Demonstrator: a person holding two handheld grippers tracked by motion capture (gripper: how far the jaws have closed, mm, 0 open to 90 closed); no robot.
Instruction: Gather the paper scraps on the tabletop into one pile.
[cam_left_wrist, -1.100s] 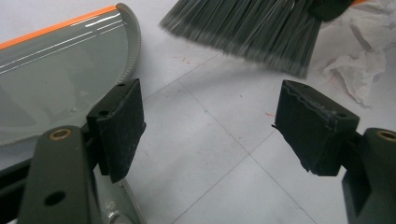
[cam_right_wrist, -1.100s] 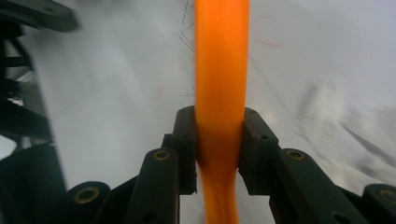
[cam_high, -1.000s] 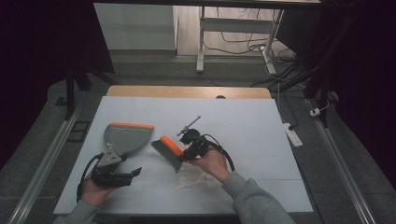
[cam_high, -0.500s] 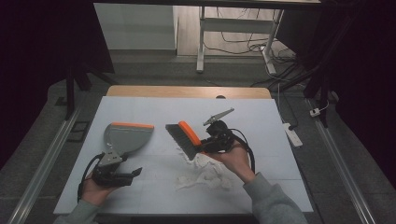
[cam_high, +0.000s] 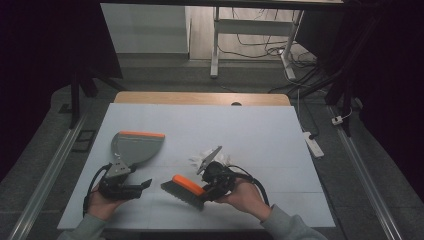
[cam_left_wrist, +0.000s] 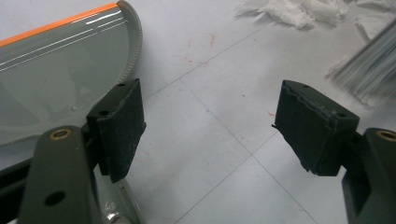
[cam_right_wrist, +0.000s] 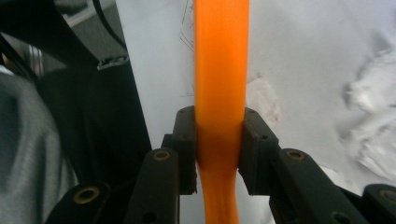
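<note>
Right hand-held gripper (cam_high: 212, 186), clamping the brush (cam_high: 184, 189) by its orange handle, is swinging back toward the person, leaving the paper scraps (cam_high: 207, 156) behind it. Left hand-held gripper (cam_high: 142, 184) is gaping empty beside the dustpan (cam_high: 135, 148) on the surface (cam_high: 260, 135); sweeping well means dragging bristles flat toward the pan lip.

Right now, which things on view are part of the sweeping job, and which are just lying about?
In the job: brush, clamped in the right gripper; dustpan; white paper scraps; left gripper, jaws apart.
Lying about: power strip; floor cables.
</note>
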